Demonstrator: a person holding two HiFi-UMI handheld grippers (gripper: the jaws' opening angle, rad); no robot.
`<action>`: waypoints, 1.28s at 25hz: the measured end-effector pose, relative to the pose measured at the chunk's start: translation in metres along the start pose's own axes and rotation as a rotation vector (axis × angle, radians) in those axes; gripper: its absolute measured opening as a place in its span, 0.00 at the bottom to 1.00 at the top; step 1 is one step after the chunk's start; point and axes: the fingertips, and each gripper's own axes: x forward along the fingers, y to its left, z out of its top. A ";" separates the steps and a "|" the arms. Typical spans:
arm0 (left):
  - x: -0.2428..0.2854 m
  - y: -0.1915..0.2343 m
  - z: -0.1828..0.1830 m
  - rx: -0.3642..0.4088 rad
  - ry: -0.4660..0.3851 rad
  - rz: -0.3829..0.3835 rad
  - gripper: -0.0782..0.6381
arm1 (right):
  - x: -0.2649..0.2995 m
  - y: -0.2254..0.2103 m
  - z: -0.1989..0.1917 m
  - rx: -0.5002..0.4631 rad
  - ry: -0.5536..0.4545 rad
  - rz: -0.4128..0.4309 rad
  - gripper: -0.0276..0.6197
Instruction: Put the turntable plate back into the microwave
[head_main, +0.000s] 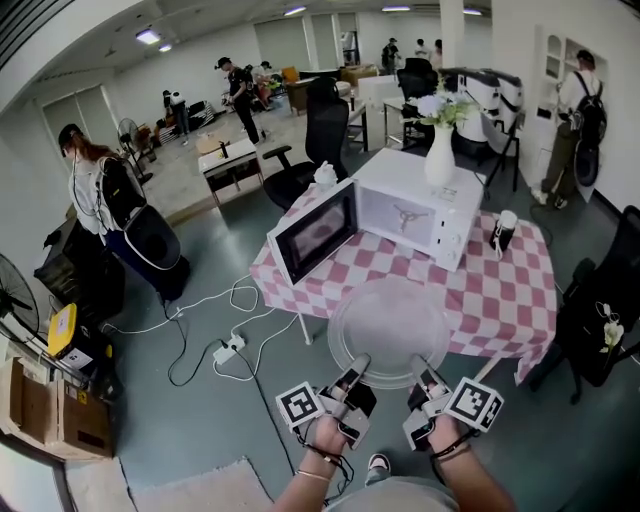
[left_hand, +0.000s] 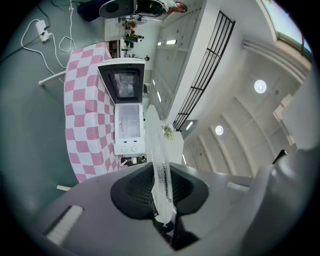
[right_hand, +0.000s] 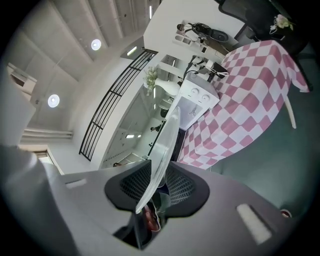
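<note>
The clear glass turntable plate (head_main: 390, 325) was held roughly level in the air, in front of the near edge of the table (head_main: 505, 300) and overlapping it in the head view. The left gripper (head_main: 357, 368) was clamped on the plate's near rim from the left. In the left gripper view the glass edge (left_hand: 159, 165) ran between its two closed-in pads. The right gripper (head_main: 428, 372) was clamped on the same near rim, just beside the left one, with the rim (right_hand: 162, 155) pinched between its pads. Beyond the plate, a white microwave (head_main: 415, 215) stood on the pink-and-white checked cloth, its door (head_main: 313, 230) swung open to the left and the cavity showing. A white vase (head_main: 440, 155) of flowers stood on top of the microwave. A small black-and-white object (head_main: 503, 232) sat on the cloth to its right.
</note>
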 end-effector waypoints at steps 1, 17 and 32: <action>0.009 0.002 0.003 -0.004 -0.001 -0.001 0.17 | 0.007 -0.002 0.007 -0.005 0.003 0.006 0.19; 0.082 0.022 0.042 0.007 -0.010 0.042 0.17 | 0.073 -0.019 0.065 0.018 0.019 0.050 0.19; 0.163 0.053 0.123 -0.019 0.039 0.038 0.17 | 0.171 -0.036 0.113 0.041 -0.010 -0.018 0.19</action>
